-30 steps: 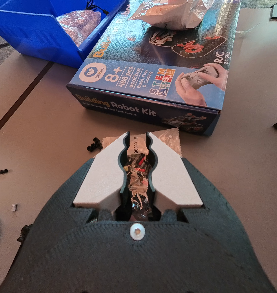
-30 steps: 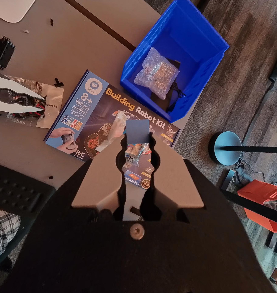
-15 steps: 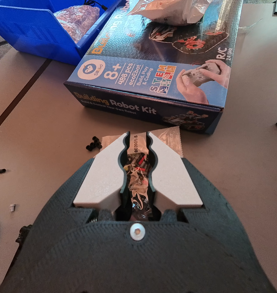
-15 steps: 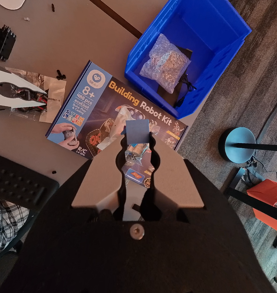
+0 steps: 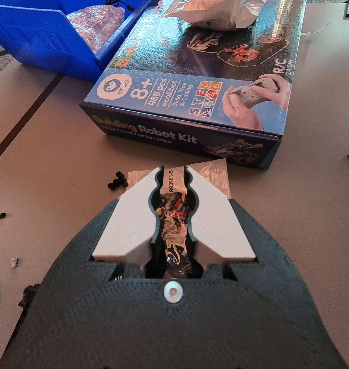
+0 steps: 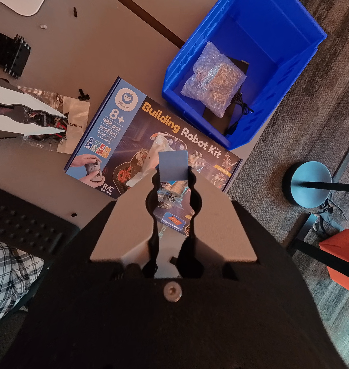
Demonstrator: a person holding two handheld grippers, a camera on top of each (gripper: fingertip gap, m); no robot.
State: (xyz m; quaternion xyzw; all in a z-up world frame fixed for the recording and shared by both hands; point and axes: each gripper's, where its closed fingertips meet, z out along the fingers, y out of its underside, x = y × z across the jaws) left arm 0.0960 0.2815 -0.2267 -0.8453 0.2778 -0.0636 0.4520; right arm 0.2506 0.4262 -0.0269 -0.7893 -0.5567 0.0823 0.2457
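My left gripper (image 5: 173, 169) lies low on the brown table and is shut on a clear bag of small parts (image 5: 215, 173), whose sealed end sticks out past the fingertips. It also shows in the right wrist view (image 6: 64, 122) at the left, on the same bag (image 6: 75, 119). My right gripper (image 6: 173, 169) hangs high above the table and is shut on a small blue square piece (image 6: 173, 165) at its fingertips. Below it lies a blue robot kit box (image 6: 129, 139), which also shows in the left wrist view (image 5: 189, 95), with another clear bag (image 6: 161, 143) on its lid.
A blue bin (image 6: 269, 60) beyond the box holds a bubble-wrap packet (image 6: 213, 77) and a black cable. Loose black pegs (image 5: 117, 181) lie beside my left gripper. A black toothed part (image 6: 7, 54) sits at far left. A stand base (image 6: 307, 183) and an orange box (image 6: 341, 257) are on the floor.
The right wrist view has drifted slightly, so the box and bin sit a little higher and farther right in it. My left gripper has shifted slightly with the bag still in it.
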